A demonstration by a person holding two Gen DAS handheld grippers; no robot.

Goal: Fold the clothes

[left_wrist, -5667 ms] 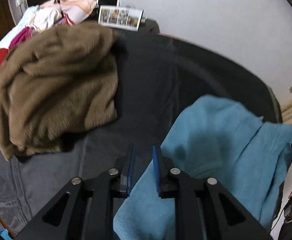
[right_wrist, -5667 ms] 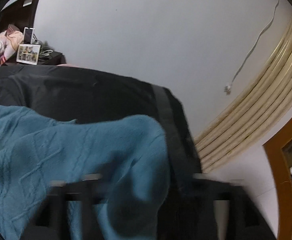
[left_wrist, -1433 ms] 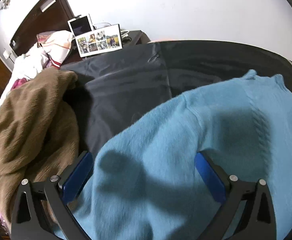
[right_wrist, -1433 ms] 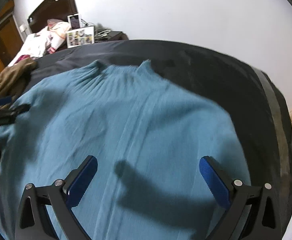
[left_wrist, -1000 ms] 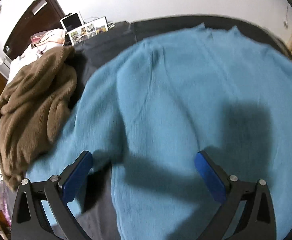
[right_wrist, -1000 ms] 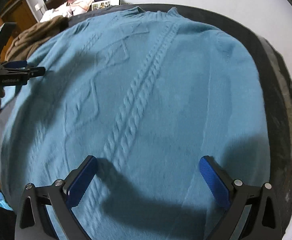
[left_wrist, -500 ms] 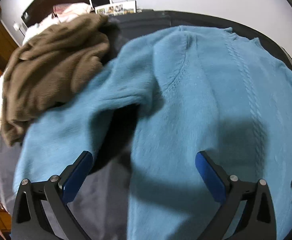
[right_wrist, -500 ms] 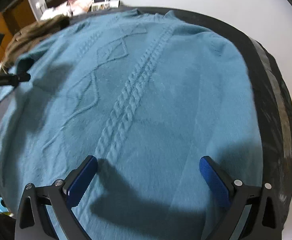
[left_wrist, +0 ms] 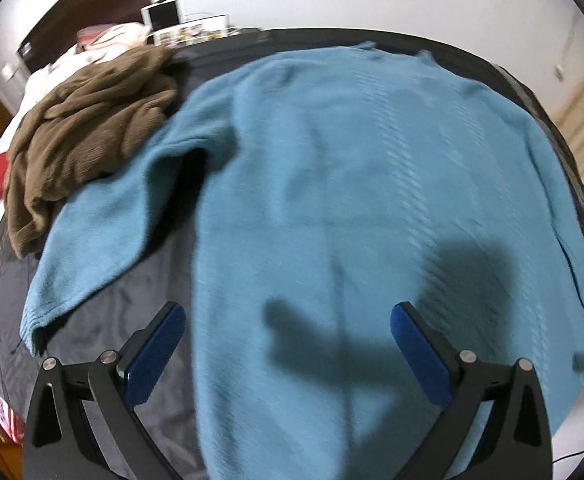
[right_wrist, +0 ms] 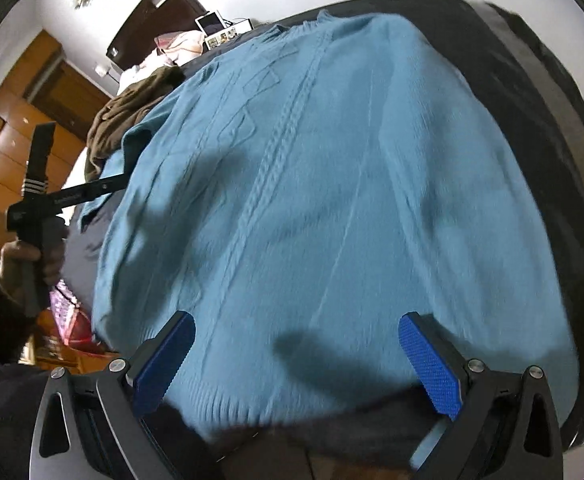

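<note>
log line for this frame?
left gripper: open | right gripper: open | blue sweater: spread flat, unfolded | brown garment: heaped beside

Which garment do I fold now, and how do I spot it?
On the dark bed cover, the blue sweater lies spread flat, collar at the far edge. Its cable-knit stripe and one outstretched sleeve set it apart from the crumpled brown garment heaped beside that sleeve.

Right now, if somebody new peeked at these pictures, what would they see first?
First, the big blue sweater, spread flat over the dark bed cover, with one sleeve stretched out to the side. Beside that sleeve lies a crumpled brown sweater. Near the camera, the left gripper and the right gripper both hang wide open above the blue knit, holding nothing.
</note>
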